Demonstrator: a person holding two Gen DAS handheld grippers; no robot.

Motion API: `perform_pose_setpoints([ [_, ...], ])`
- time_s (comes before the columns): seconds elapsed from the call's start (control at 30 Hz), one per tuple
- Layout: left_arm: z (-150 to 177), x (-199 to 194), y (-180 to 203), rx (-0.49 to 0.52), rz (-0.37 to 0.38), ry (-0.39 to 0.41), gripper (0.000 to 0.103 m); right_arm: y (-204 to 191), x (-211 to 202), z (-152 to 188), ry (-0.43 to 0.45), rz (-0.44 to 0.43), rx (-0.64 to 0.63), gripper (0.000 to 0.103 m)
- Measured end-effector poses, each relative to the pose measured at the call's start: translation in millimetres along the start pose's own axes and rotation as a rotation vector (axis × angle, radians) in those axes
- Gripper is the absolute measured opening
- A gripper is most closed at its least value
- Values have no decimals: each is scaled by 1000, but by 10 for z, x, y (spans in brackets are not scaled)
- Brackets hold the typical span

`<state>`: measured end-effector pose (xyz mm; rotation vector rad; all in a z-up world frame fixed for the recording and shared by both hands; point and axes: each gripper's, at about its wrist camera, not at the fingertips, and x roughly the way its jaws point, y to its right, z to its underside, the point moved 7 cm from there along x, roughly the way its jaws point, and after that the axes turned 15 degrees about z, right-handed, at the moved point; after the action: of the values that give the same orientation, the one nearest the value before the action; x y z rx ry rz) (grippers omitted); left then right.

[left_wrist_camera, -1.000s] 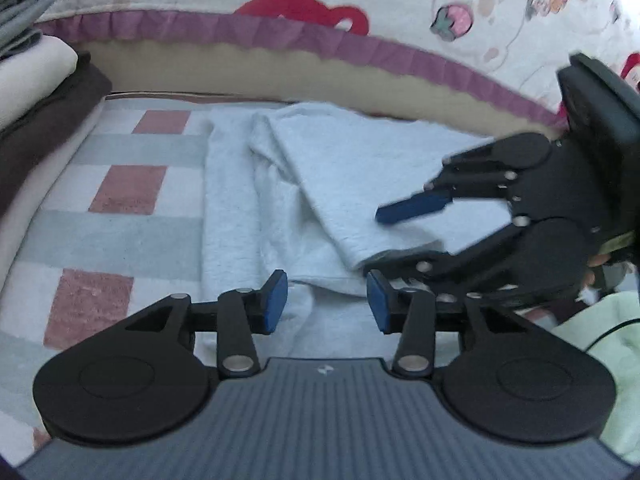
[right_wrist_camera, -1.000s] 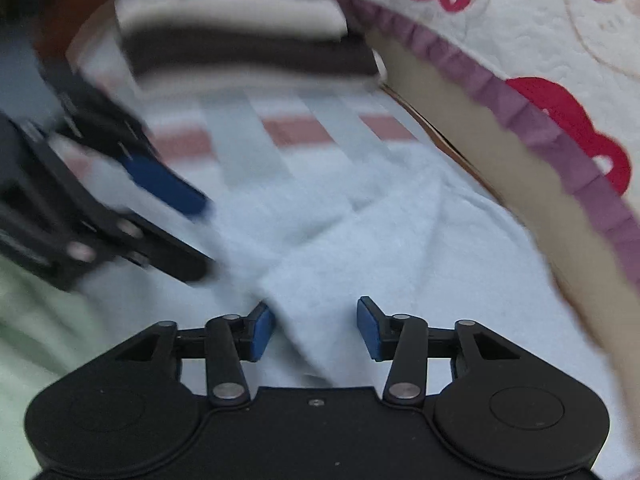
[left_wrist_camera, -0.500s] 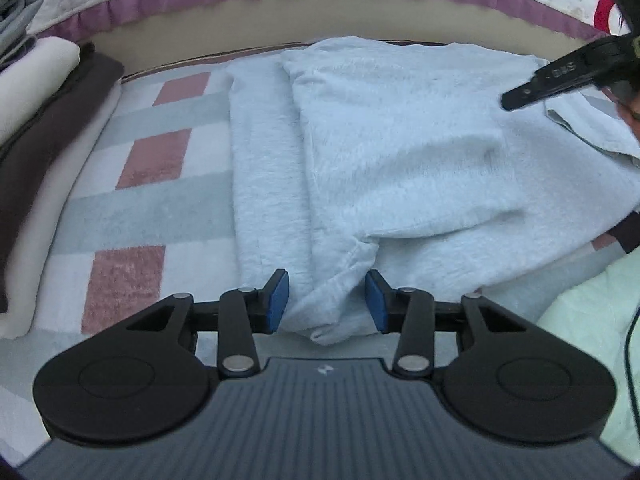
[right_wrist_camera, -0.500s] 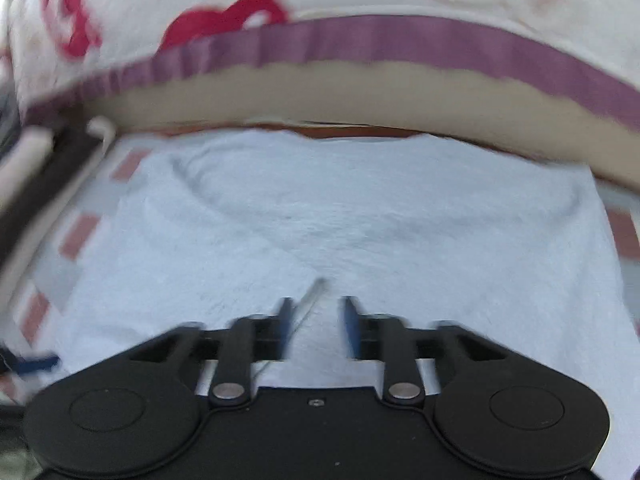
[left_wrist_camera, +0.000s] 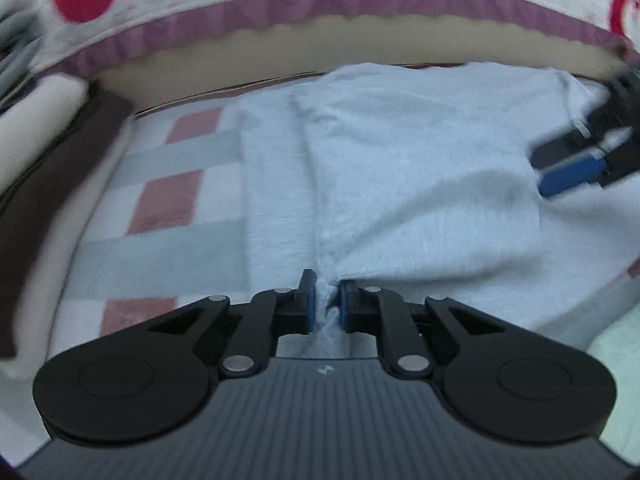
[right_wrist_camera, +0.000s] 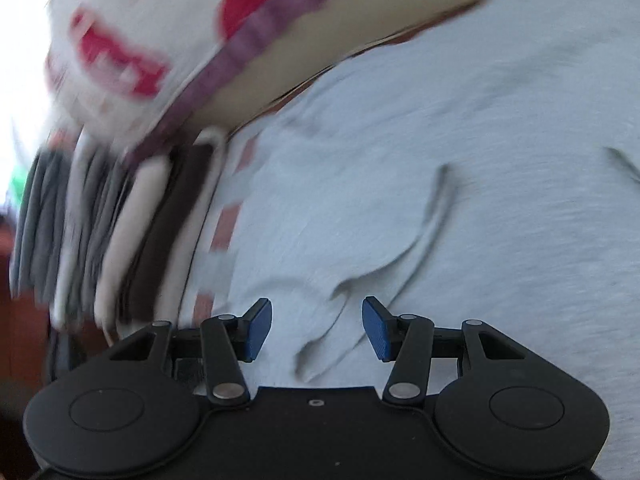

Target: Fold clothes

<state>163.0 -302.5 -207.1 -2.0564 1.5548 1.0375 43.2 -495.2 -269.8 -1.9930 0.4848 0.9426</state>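
Left gripper (left_wrist_camera: 327, 304) angled down, closing on pale blue garment (left_wrist_camera: 420, 184); right gripper (right_wrist_camera: 317, 330) opening, empty.

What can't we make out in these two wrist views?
- Light blue garment: its near hem, left wrist view, hidden behind the left gripper, closing on a bunched fold.
- Right gripper: left wrist view, cut by the frame edge, blurred.
- Folded stack: right wrist view, motion-blurred; item count unclear.

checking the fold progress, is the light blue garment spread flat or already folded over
Partly folded: light blue garment has one layer lying over another, its near edge between the closing left gripper.
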Motion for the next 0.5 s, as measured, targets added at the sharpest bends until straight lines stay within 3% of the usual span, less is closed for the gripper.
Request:
perform_pose_setpoints([
  [0.1, 13, -48, -84, -62, 22, 4, 12, -173, 17, 202, -36, 22, -178, 56],
  [0.2, 53, -118, -192, -145, 17, -11, 25, -303, -21, 440, -17, 106, -416, 56],
  [0.3, 175, -292, -370, -316, 22, -21, 35, -413, -40, 684, 21, 224, -684, 56],
  [0.37, 302, -397, -498, -485, 62, 6, 43, -434, -48, 823, 49, 291, -838, 56],
  [0.43, 437, -453, -582, -647, 111, 30, 45, -442, -39, 855, 78, 327, -895, 56],
  [0.5, 461, -412, -513, -638, 112, 29, 49, -444, -31, 848, 114, 337, -895, 56],
])
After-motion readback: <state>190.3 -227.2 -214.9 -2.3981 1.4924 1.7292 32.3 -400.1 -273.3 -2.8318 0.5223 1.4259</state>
